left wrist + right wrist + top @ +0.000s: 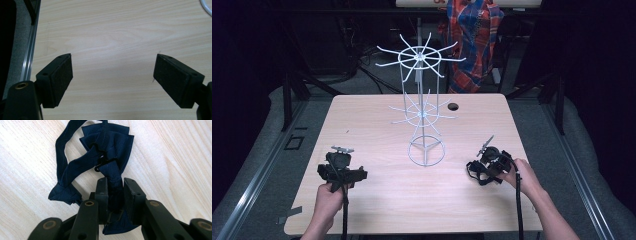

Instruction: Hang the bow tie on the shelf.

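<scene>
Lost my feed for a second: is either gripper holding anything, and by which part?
The right gripper is clamped on the navy bow tie, gripping its narrow middle knot. The left gripper is open over the table, holding nothing.

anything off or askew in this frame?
Nothing damaged or spilled. The bow tie lies crumpled with its strap looped loose, pinched in the right gripper. The rack stands upright on the table. The left gripper is open.

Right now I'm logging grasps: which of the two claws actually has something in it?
The right claw: its jaws are closed on a dark navy bow tie lying on the table. The left claw is spread wide, with bare wood between its jaws.
</scene>
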A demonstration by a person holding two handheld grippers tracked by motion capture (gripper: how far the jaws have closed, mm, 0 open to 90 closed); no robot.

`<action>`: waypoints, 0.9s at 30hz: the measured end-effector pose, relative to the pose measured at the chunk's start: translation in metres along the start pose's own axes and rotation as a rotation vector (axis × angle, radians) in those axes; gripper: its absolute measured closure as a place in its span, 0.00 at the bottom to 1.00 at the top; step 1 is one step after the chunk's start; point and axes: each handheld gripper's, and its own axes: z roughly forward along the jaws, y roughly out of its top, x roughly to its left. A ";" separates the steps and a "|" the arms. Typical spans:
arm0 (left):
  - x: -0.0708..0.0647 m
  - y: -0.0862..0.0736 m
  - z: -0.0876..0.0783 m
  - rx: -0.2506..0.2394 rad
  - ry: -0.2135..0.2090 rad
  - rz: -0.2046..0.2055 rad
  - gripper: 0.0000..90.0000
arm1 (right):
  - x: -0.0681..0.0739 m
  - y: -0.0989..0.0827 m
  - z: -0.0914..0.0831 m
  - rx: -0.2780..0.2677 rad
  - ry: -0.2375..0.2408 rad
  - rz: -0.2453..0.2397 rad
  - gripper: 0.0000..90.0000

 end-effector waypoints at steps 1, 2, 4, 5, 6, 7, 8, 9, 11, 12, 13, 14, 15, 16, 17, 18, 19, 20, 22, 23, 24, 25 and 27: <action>0.000 0.000 0.000 0.000 0.000 0.000 0.18 | 0.000 0.000 0.000 0.001 -0.002 0.002 0.79; 0.000 0.000 0.000 -0.002 0.001 0.000 0.18 | 0.000 0.001 0.001 0.010 -0.010 0.002 0.76; 0.000 0.000 0.000 0.000 0.000 0.000 0.18 | 0.001 0.001 0.002 0.022 -0.016 -0.002 0.75; 0.000 0.000 0.000 -0.001 0.001 0.000 0.18 | 0.001 0.001 0.002 0.026 -0.021 -0.001 0.75; 0.000 0.000 0.000 -0.001 0.001 0.000 0.18 | 0.001 0.001 0.002 0.026 -0.021 -0.001 0.75; 0.000 0.000 0.000 0.000 0.000 0.000 0.18 | 0.000 0.001 0.004 0.015 -0.007 0.013 0.75; 0.000 0.000 0.000 0.000 0.000 0.000 0.18 | 0.000 0.001 0.004 0.015 -0.008 0.017 0.75; 0.000 0.000 0.000 -0.003 0.004 0.000 0.18 | 0.000 0.001 0.005 0.016 -0.008 0.021 0.75; 0.000 0.000 0.000 -0.003 0.003 0.001 0.18 | 0.000 0.001 0.005 0.023 -0.005 0.019 0.77; 0.000 0.000 0.000 -0.003 0.002 0.000 0.18 | 0.000 0.002 0.005 0.031 -0.007 0.014 0.78; 0.000 0.000 0.000 -0.003 0.003 0.000 0.18 | 0.001 0.001 0.007 0.012 -0.009 0.027 0.79; 0.000 0.000 0.000 0.000 0.000 0.001 0.18 | 0.001 0.001 0.006 0.016 -0.016 0.026 0.81; 0.000 0.000 0.000 0.000 0.000 0.000 0.18 | 0.001 0.001 0.006 0.021 -0.015 0.027 0.82; 0.000 0.000 0.000 -0.001 0.001 0.000 0.18 | 0.001 0.001 0.006 0.010 -0.020 0.038 0.84; 0.000 0.000 0.000 -0.001 0.001 0.000 0.18 | 0.000 0.001 0.005 0.019 -0.027 0.033 0.84; 0.000 0.000 0.000 -0.001 0.000 0.000 0.18 | 0.000 0.001 0.005 0.019 -0.027 0.033 0.84; 0.000 0.000 0.000 -0.001 0.000 0.000 0.18 | 0.000 0.000 0.005 0.015 -0.028 0.040 0.84; 0.000 0.000 0.000 -0.001 0.000 0.000 0.18 | 0.000 -0.001 0.006 -0.007 -0.017 0.054 0.85; 0.000 0.000 0.000 -0.001 0.000 0.000 0.18 | -0.001 -0.001 0.004 0.000 -0.021 0.045 0.85; 0.000 0.000 0.000 -0.001 0.000 0.000 0.18 | 0.000 -0.001 0.003 0.002 -0.027 0.047 0.85; 0.000 0.000 0.000 0.000 0.000 0.001 0.18 | -0.001 -0.001 0.003 -0.007 -0.029 0.050 0.85; 0.000 0.000 0.000 -0.001 0.000 -0.001 0.18 | -0.002 -0.001 0.001 0.003 -0.031 0.041 0.85; 0.000 0.000 0.000 -0.001 -0.001 -0.001 0.18 | -0.001 -0.002 0.000 -0.027 -0.028 0.057 0.85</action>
